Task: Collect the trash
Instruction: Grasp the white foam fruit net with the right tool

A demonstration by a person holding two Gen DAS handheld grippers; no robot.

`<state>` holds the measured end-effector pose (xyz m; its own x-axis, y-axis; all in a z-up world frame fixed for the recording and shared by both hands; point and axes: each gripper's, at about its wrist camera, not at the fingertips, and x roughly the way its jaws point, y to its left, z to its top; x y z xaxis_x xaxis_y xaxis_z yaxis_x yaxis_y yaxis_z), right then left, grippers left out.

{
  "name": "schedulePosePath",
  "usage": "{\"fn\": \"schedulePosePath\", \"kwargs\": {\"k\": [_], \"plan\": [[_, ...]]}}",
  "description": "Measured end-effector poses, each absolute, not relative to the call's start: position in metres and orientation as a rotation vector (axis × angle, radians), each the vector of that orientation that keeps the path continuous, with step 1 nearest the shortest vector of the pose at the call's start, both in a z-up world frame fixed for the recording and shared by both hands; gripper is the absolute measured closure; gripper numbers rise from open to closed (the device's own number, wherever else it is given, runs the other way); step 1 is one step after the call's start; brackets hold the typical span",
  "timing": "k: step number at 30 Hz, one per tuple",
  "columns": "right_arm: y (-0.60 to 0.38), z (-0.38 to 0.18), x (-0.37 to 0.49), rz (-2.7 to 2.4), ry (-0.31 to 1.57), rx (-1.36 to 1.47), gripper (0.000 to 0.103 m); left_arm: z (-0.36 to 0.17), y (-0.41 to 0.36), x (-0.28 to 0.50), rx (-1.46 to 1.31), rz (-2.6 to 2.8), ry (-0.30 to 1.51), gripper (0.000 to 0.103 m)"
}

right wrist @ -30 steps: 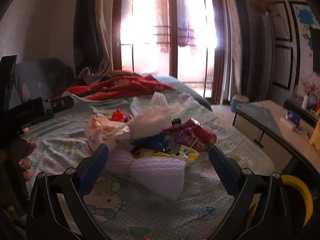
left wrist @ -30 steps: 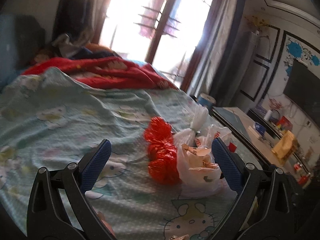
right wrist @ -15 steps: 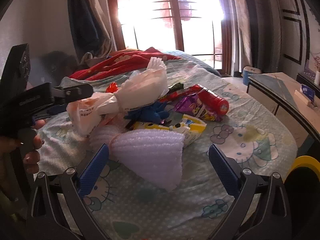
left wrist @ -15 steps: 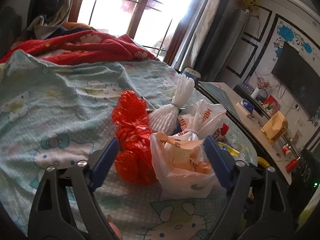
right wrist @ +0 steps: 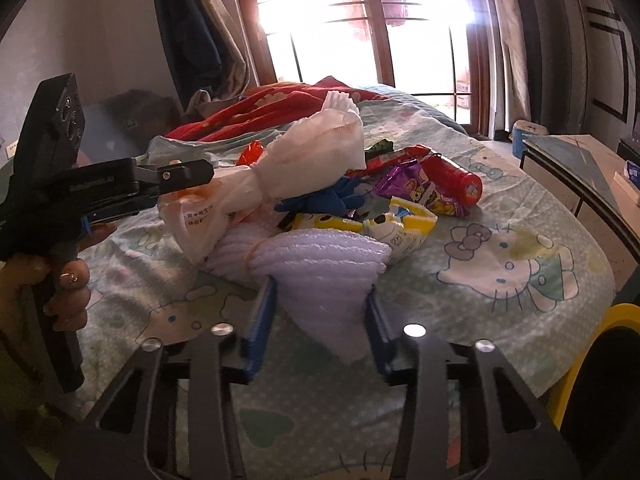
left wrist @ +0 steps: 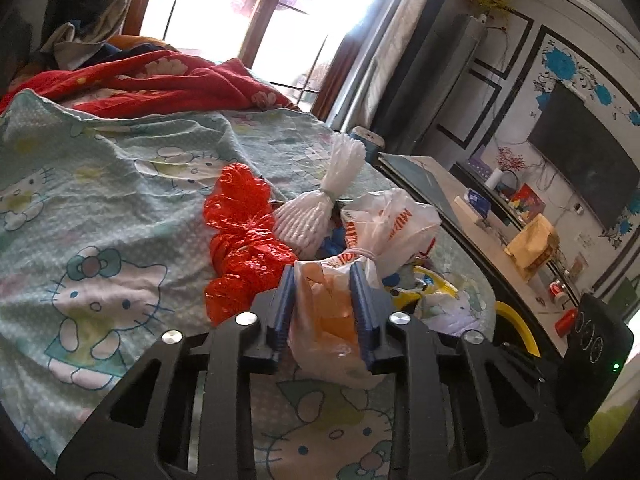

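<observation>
Both tongs have narrowed since a moment ago: left gripper (left wrist: 323, 300) pinching the tied white printed plastic bag (left wrist: 332, 316) beside the crinkled red plastic bag (left wrist: 244, 248), right gripper (right wrist: 320, 320) pinching the ribbed pale lilac cloth (right wrist: 320, 276), ready for lifting.

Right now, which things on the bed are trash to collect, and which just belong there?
Trash:
white tied bag in left claw
purple bag between right claw
red bag
snack wrappers

Staying:
Hello Kitty sheet
red blanket
</observation>
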<state>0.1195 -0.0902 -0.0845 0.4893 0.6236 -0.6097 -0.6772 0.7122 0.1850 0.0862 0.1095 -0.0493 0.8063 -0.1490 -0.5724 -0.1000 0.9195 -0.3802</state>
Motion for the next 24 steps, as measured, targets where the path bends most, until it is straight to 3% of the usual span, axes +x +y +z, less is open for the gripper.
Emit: {"fn": "schedulePosePath", "kwargs": {"k": [7, 24], "plan": [[-0.099, -0.076, 0.108, 0.835, 0.705, -0.077, 0.080, -0.037, 0.108, 0.079, -0.422, -0.060, 0.600, 0.094], [-0.165, -0.038, 0.098, 0.665, 0.592, 0.032, 0.081, 0.006, 0.089, 0.062, -0.422, -0.126, 0.483, 0.095]]}}
